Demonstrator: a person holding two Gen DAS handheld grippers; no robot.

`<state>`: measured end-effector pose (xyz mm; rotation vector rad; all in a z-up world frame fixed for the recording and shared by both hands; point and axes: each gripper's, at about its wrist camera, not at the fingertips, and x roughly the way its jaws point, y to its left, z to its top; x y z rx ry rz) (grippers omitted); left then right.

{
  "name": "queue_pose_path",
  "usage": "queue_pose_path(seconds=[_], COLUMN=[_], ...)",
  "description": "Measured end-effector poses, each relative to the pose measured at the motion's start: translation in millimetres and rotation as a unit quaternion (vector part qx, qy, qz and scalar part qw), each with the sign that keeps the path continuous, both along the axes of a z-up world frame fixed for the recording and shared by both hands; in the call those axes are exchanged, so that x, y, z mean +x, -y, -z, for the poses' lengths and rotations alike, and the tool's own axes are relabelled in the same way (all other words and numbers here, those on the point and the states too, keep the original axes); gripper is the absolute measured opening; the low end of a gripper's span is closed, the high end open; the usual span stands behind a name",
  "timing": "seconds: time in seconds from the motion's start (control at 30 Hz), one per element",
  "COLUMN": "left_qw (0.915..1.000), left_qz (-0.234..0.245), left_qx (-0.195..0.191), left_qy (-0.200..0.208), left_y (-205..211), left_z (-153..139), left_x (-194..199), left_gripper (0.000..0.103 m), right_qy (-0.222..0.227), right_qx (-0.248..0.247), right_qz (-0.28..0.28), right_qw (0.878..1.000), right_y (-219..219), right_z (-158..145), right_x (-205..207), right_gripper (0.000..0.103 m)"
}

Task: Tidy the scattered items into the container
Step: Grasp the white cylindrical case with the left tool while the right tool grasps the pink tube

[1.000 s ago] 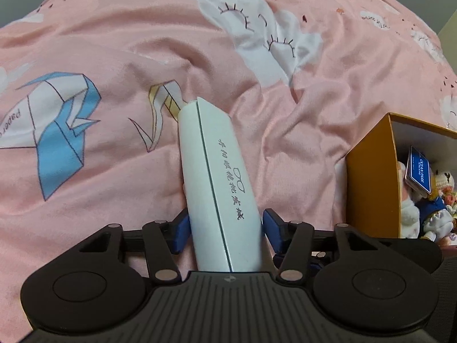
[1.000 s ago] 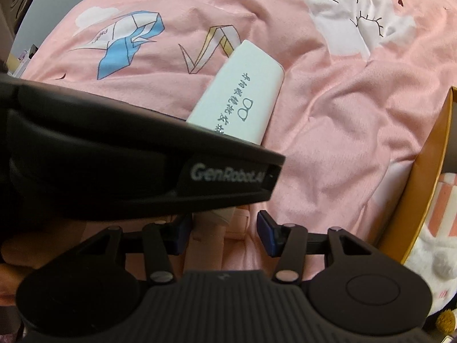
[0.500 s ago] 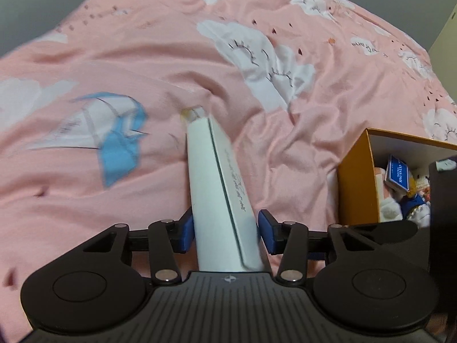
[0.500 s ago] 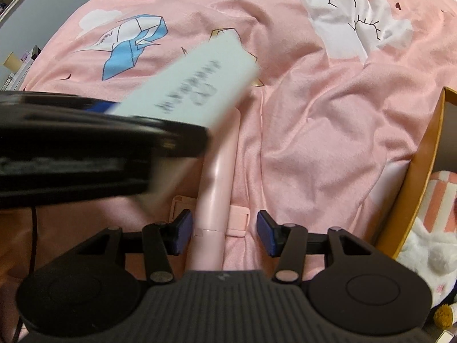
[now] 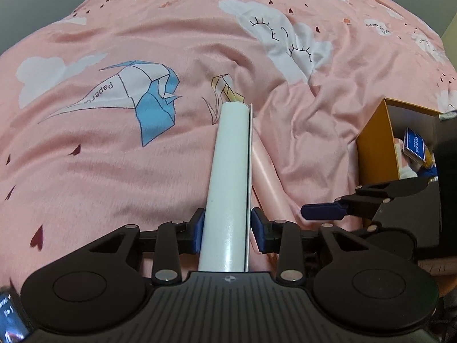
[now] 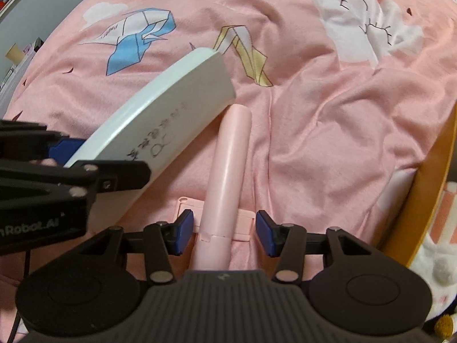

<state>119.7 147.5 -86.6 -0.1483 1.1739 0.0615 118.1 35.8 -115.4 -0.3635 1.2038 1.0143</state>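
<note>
White case (image 5: pixel 228 183) – pinched in left gripper (image 5: pixel 227 230) | right gripper (image 6: pixel 224 233) – spread around pink tube (image 6: pixel 225 171)

A: Left gripper (image 5: pixel 227 230) carries the white case (image 5: pixel 228 188) clear above the bed (image 5: pixel 142 171), with open pink blanket toward the far edge.

B: To the right, the orange box (image 5: pixel 377 145) blocks, its wall upright, and the right gripper (image 6: pixel 224 230) straddles the pink tube (image 6: pixel 225 171) close beside.

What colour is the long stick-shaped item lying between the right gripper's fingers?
Pale pink, nearly matching the bedspread. The stick shows best in the right wrist view.
</note>
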Motion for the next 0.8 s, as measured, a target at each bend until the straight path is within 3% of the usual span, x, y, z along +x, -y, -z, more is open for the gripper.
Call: queue_pose_path(seconds=[0.3,0.47,0.57,0.8], left_qw=[0.9997,0.9994,0.9988,0.9990], left_qz=[0.000,-0.010,-0.014,-0.018], left_qx=[-0.017,-0.032,-0.044,-0.030], left_qy=[-0.015,-0.013,-0.012,0.027], left_y=[-1,-4,-5,2], left_z=[11,18,21,6], left_x=[21,30,33,14], left_gripper=[0.041,0.040,0.035,0.033], right_qy=[-0.011,-0.023,-0.031,-0.032], right_qx=[0.009,0.009,0.013,0.036], right_qz=[-0.001,0.012,0.020,0.041], right_qw=[1.000,1.000,0.999,0.998], right_y=[-14,-19,-17,1], right_z=[6,14,17,5], right_x=[10,17,19,15], right_gripper=[0.047,0.033,0.032,0.030])
